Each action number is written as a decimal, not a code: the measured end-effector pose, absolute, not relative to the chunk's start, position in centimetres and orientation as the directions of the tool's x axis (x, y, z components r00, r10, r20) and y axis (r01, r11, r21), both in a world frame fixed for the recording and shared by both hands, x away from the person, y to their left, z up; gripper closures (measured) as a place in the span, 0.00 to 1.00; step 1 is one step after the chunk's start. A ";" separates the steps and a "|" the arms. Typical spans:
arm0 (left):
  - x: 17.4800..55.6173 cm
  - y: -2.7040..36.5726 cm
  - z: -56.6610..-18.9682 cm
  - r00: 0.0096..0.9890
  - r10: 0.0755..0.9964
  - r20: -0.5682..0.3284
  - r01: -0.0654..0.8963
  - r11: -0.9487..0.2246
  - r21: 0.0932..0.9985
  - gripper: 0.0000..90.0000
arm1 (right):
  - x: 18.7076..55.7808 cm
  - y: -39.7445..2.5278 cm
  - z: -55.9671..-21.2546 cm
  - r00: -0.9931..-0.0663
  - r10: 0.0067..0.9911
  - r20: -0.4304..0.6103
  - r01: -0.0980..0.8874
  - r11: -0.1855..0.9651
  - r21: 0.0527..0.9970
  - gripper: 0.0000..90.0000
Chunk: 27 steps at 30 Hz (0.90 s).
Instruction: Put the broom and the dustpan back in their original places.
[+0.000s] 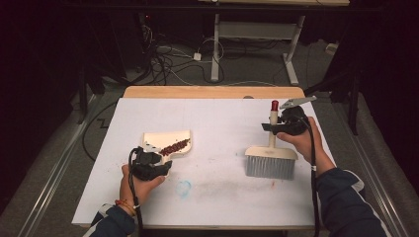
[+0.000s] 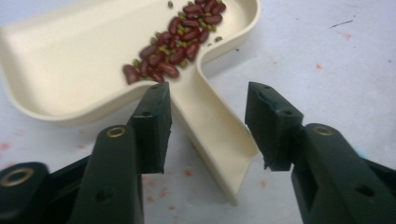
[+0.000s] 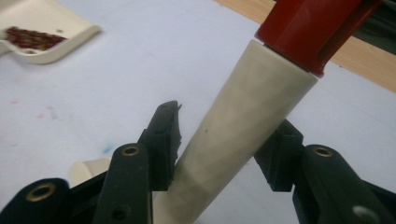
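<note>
The high view takes in the whole white table (image 1: 212, 128): the left gripper (image 1: 157, 165) at the near end of the dustpan (image 1: 165, 140), the right gripper (image 1: 276, 127) on the brush (image 1: 271, 160), well apart to the right. Up close, the left gripper view shows that gripper's jaws standing wide apart on either side of the dustpan's (image 2: 70, 70) handle, neither clearly touching it. The beans (image 2: 175, 44), dark red with a few small greenish ones, lie in a heap inside the cream pan. The right gripper view shows its jaws closed against the brush's (image 3: 243, 135) cream handle, which tilts up to a red cap (image 3: 313, 28). The brush stands on grey bristles on the table. The right gripper view cuts off those bristles, and whether the far jaw presses fully is hard to make out.
</note>
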State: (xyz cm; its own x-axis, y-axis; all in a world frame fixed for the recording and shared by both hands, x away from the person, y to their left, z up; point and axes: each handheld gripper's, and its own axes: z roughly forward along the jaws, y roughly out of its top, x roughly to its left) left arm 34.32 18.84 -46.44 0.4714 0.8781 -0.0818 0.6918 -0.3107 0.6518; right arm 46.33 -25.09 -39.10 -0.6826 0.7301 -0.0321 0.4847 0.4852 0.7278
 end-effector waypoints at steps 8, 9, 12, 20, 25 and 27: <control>31.8 20.0 -45.9 0.591 0.803 0.079 0.465 -0.419 0.780 0.32 | 48.6 -24.5 -41.8 -0.615 0.788 -0.028 0.561 0.462 0.687 0.58; 31.4 20.2 -46.1 0.598 0.794 0.108 0.443 -0.440 0.781 0.30 | 48.8 -24.4 -42.1 -0.611 0.791 -0.024 0.567 0.459 0.684 0.58; 30.7 20.5 -46.3 0.614 0.777 0.135 0.407 -0.459 0.790 0.26 | 49.5 -24.1 -43.0 -0.585 0.810 -0.031 0.594 0.455 0.663 0.57; 28.8 21.5 -46.3 0.607 0.777 0.167 0.373 -0.464 0.803 0.24 | 50.0 -23.6 -44.0 -0.555 0.828 -0.079 0.600 0.464 0.651 0.54; 28.0 21.8 -46.4 0.607 0.778 0.159 0.381 -0.462 0.801 0.24 | 50.1 -23.2 -43.7 -0.554 0.826 -0.103 0.554 0.459 0.695 0.49; 28.0 21.9 -46.4 0.605 0.782 0.153 0.380 -0.453 0.807 0.23 | 50.0 -23.3 -43.6 -0.553 0.829 -0.083 0.543 0.434 0.719 0.50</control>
State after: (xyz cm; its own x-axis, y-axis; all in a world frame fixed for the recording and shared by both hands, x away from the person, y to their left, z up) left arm 27.98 21.85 -46.38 0.6047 0.7816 0.1533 0.3805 -0.4525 0.8065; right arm 50.05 -23.27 -43.58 -0.5531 0.8290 -0.0825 0.5426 0.4336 0.7194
